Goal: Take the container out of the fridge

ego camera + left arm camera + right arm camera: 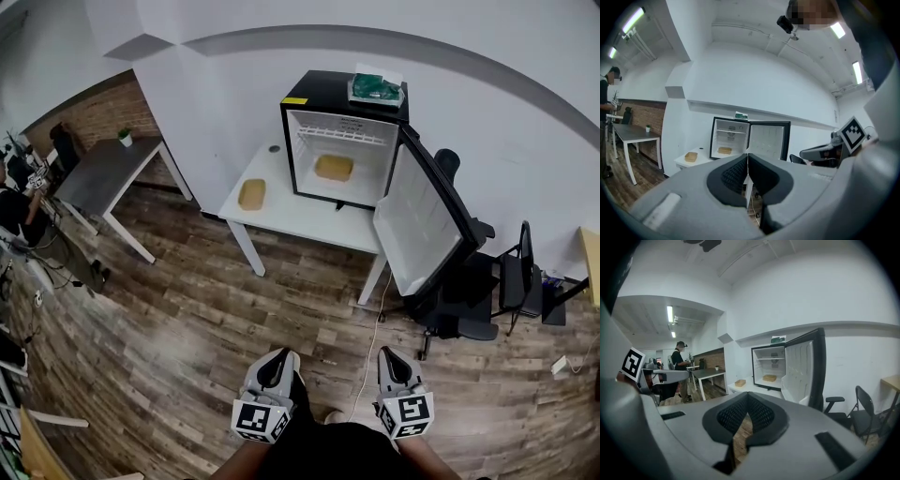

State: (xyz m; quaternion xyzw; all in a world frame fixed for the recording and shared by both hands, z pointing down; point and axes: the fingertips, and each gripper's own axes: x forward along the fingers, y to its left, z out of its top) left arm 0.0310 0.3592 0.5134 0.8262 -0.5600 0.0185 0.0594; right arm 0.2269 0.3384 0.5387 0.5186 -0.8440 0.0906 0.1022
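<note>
Fridge is standing open on the bench, container sitting inside. Left tool and right tool are hovering well apart from it, jaws together, gripping nothing.

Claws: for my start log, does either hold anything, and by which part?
Nothing held: left claw and right claw are both shut and empty.

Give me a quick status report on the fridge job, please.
Grippers: left gripper and right gripper shut, empty, well short of the fridge. The container sits on the fridge floor, door open. Nothing blocking it.
</note>
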